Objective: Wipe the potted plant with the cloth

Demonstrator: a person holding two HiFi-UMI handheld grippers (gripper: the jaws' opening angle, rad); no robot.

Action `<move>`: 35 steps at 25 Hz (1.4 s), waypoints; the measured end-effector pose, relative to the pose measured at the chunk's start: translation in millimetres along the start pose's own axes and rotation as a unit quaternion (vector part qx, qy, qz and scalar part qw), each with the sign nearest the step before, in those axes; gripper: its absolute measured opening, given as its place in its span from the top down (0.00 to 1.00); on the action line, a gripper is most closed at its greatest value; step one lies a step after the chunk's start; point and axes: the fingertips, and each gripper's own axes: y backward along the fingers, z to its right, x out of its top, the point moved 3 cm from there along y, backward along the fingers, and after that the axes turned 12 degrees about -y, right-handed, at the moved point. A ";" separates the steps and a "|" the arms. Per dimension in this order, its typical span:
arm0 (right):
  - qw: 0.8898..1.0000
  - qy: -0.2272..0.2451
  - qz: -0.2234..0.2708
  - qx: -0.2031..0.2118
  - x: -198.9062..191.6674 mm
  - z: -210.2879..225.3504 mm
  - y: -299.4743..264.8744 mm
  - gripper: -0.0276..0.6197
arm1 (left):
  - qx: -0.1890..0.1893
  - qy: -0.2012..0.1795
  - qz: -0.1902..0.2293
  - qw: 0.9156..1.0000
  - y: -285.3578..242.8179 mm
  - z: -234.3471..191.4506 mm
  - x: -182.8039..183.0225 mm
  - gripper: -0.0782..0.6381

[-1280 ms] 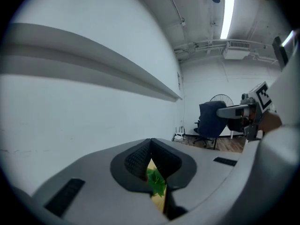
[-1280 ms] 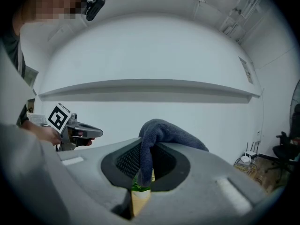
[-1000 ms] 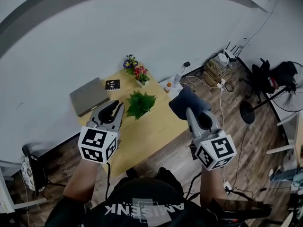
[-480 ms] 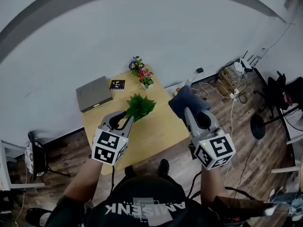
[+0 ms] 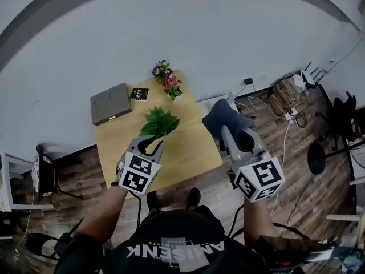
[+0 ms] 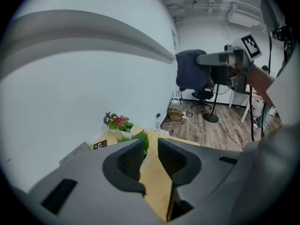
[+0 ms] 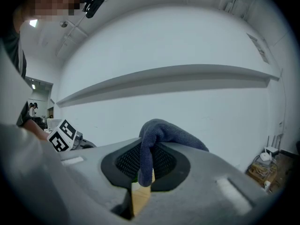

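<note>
Head view: left claw, its jaws just been opening with nothing between them, hangs just short of the potted plant standing mid-worktop. Right claw, by the worktop's right edge, pinches the dark blue cloth, apart from the plant.

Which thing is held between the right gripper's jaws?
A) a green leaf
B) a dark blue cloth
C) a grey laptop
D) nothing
B: in the right gripper view, the right gripper is shut on the dark blue cloth, which drapes over its jaws.
</note>
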 end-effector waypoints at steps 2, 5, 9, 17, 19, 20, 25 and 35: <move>1.000 -0.004 -0.005 0.004 -3.3 7.8 -0.4 0.91 | 0.003 -0.005 -0.020 1.000 -11.6 4.8 -6.5 0.76; 1.000 -0.005 -0.012 0.008 -6.8 19.2 -1.4 0.91 | 0.007 -0.007 -0.043 0.999 -28.8 9.7 -13.5 0.76; 1.000 -0.004 -0.018 0.015 -10.0 30.6 -4.1 0.91 | 0.009 -0.015 -0.067 0.998 -49.4 16.1 -23.6 0.76; 0.999 -0.006 -0.031 0.020 -15.7 45.6 -15.5 0.91 | -0.003 -0.047 -0.123 0.991 -94.3 23.3 -52.9 0.76; 0.999 -0.004 -0.035 0.021 -16.6 49.4 -18.4 0.91 | -0.002 -0.047 -0.128 0.991 -102.1 21.5 -56.0 0.76; 0.999 -0.005 -0.036 0.020 -17.1 51.5 -19.9 0.91 | -0.002 -0.047 -0.130 0.990 -105.4 20.1 -56.8 0.76; 0.999 -0.010 -0.047 0.025 -23.3 58.9 -28.6 0.91 | -0.003 -0.068 -0.154 0.986 -124.2 14.3 -63.4 0.76; 0.998 -0.022 -0.057 0.026 -32.2 81.2 -43.9 0.91 | -0.017 -0.081 -0.201 0.976 -160.0 11.4 -77.7 0.76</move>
